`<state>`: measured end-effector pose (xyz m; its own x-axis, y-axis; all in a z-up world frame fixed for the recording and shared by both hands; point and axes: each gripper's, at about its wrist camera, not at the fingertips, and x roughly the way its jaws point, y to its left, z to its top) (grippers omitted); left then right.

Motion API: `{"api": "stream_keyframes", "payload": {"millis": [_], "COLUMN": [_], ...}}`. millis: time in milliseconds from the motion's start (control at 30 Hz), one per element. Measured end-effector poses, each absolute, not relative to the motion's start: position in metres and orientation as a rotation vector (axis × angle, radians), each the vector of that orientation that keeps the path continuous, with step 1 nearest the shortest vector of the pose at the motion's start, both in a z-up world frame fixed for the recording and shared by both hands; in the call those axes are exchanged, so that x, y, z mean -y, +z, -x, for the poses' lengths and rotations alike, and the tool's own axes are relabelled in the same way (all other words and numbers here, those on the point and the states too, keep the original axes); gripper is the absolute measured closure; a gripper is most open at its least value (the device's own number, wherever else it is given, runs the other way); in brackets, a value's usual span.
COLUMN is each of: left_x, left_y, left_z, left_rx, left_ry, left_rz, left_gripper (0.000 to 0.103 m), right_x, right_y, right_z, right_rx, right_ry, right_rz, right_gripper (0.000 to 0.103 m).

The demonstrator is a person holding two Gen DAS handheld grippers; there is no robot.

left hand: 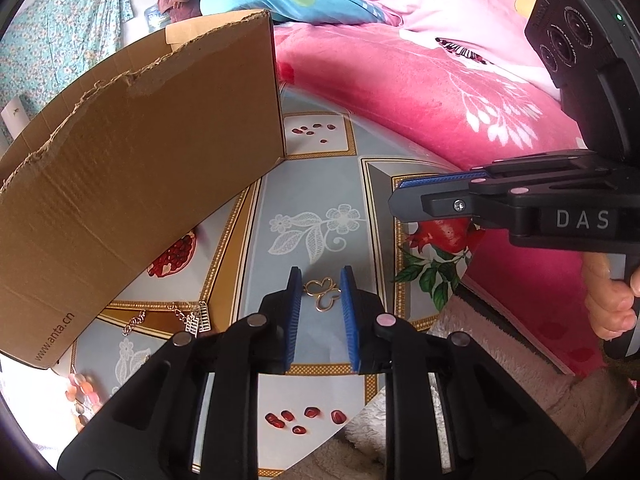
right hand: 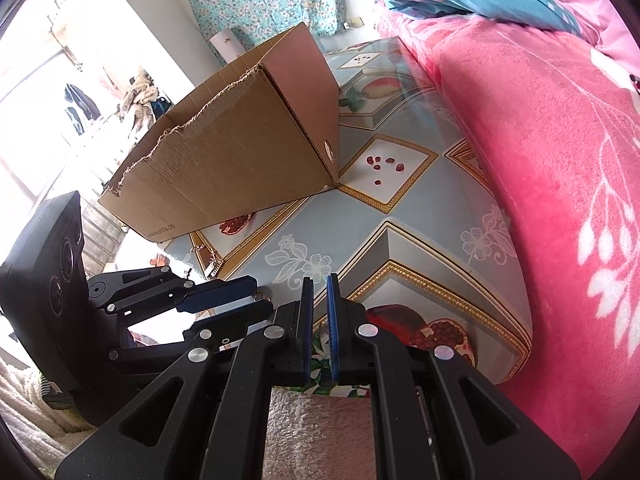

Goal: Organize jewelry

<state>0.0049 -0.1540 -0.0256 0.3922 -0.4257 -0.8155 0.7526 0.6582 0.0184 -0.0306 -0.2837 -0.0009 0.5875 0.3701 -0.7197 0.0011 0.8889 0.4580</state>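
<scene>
Blue pads of the left gripper (left hand: 320,280) sit spread either side of a gold butterfly pendant (left hand: 323,295), lower centre of frame, on the patterned tablecloth (left hand: 312,184). Step looks like pickup: next move needs closing w/o pushing it flat. Right gripper (right hand: 319,280) hovers low at the table edge, nearly closed on nothing. Cardboard box (left hand: 132,152) upper left; silver chain (left hand: 176,318) near its base.
</scene>
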Motion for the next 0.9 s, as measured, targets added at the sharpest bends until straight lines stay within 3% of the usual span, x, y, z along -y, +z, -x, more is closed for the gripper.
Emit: {"api": "stream_keyframes", "payload": {"millis": [167, 267, 433, 500, 567, 900], "left_x": [0.154, 0.153, 0.152, 0.151, 0.149, 0.160], "left_y": [-0.025, -0.024, -0.024, -0.023, -0.022, -0.023], "left_z": [-0.006, -0.005, -0.005, -0.005, -0.003, -0.015], "left_rx": [-0.892, -0.894, -0.903, -0.912, -0.897, -0.973], "left_ry": [-0.786, -0.805, -0.815, -0.826, -0.826, -0.927], "left_rz": [-0.415, -0.411, -0.412, -0.405, -0.416, -0.567], "left_gripper": [0.085, 0.096, 0.096, 0.091, 0.071, 0.075], "right_x": [0.287, 0.288, 0.290, 0.290, 0.290, 0.288], "right_y": [-0.001, 0.000, 0.000, 0.000, 0.000, 0.000], "right_z": [0.030, 0.030, 0.032, 0.032, 0.031, 0.029], "right_rx": [-0.914, -0.909, -0.905, -0.906, -0.909, -0.906], "right_ry": [0.224, 0.224, 0.222, 0.222, 0.222, 0.241], "right_rz": [-0.450, -0.453, -0.455, -0.453, -0.452, -0.455], "right_gripper": [0.096, 0.096, 0.096, 0.096, 0.096, 0.096]}}
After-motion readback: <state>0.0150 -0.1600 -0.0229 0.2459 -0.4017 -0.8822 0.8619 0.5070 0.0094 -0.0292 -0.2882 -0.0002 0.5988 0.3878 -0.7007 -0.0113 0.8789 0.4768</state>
